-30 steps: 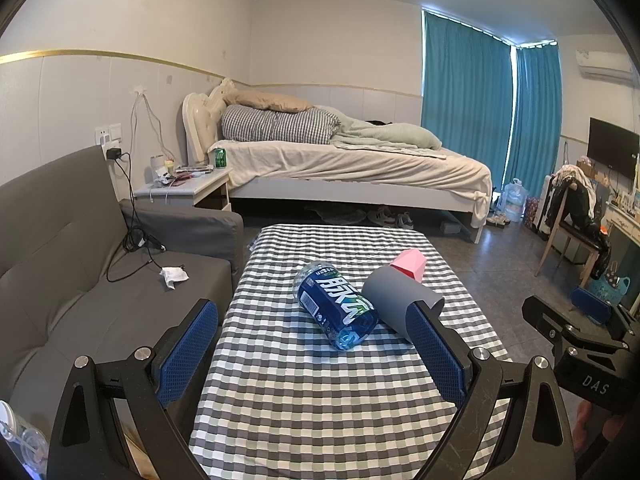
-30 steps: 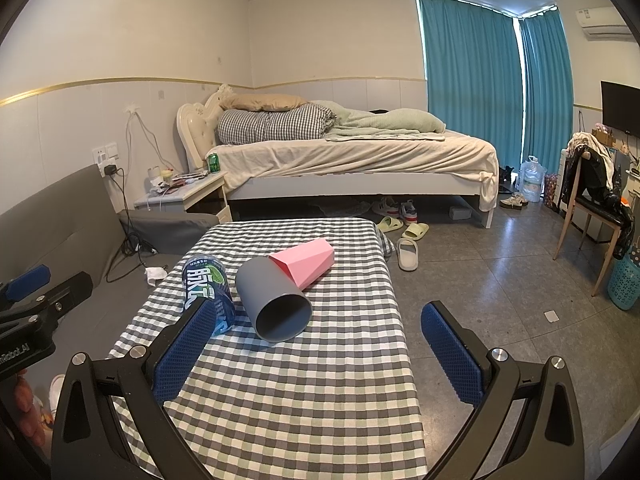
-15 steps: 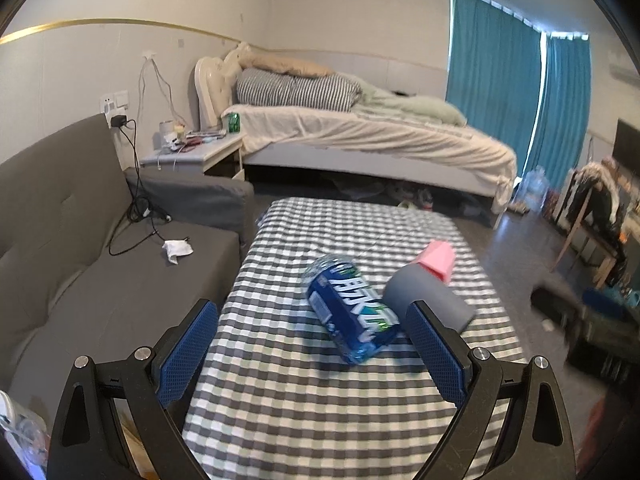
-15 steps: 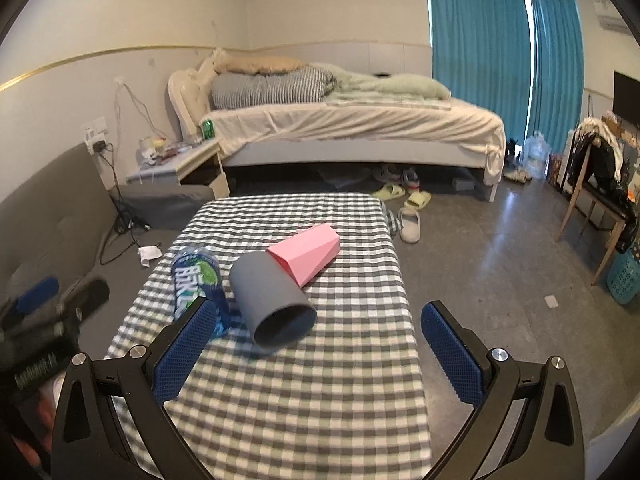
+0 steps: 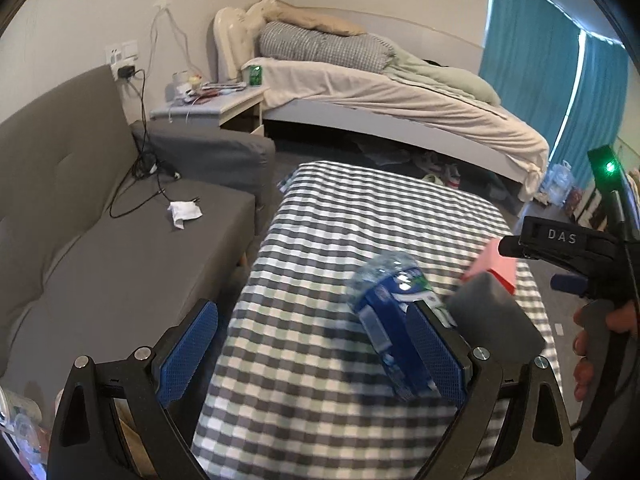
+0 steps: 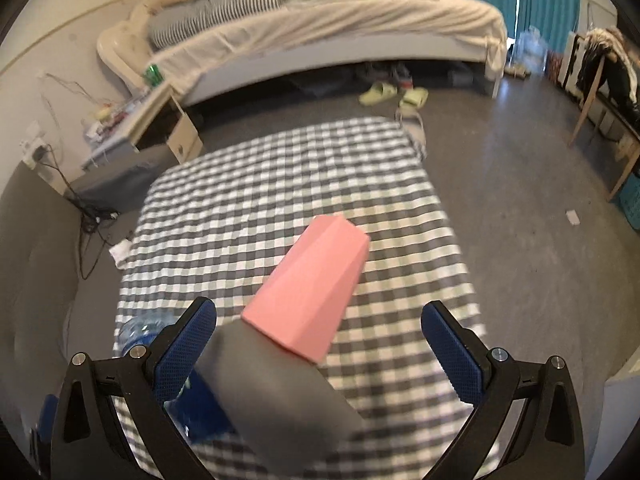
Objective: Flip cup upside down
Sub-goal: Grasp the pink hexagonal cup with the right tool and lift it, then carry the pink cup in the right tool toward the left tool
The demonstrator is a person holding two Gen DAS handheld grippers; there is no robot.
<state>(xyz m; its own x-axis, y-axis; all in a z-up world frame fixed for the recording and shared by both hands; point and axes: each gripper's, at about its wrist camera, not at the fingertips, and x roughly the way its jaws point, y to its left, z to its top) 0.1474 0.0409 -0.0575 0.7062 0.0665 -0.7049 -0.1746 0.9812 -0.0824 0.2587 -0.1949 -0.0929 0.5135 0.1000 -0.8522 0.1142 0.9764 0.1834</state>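
Fingers (image 6: 452, 346) of the right gripper (image 6: 320, 344) are spread wide and grasp nothing; between them lie the grey cup (image 6: 280, 400) and the pink cup (image 6: 308, 288), both on their sides on the checked surface (image 6: 248, 200). Blur hides the grey cup's mouth, so whether the left pad touches it cannot be told. The left gripper (image 5: 316, 352) is likewise released and empty, hanging over the near left part of the surface (image 5: 380, 208). Largest around it are the grey sofa (image 5: 100, 248) along the left edge and the bed (image 5: 380, 92) beyond the far edge. Only the left view shows the water bottle (image 5: 392, 304) clearly, lying just left of the grey cup (image 5: 492, 320), partly behind its right finger; the right view catches only a blurred corner. The pink cup (image 5: 496, 268) is mostly hidden by the right gripper (image 5: 568, 248) there. Open cloth lies beyond the cups toward the far edge.
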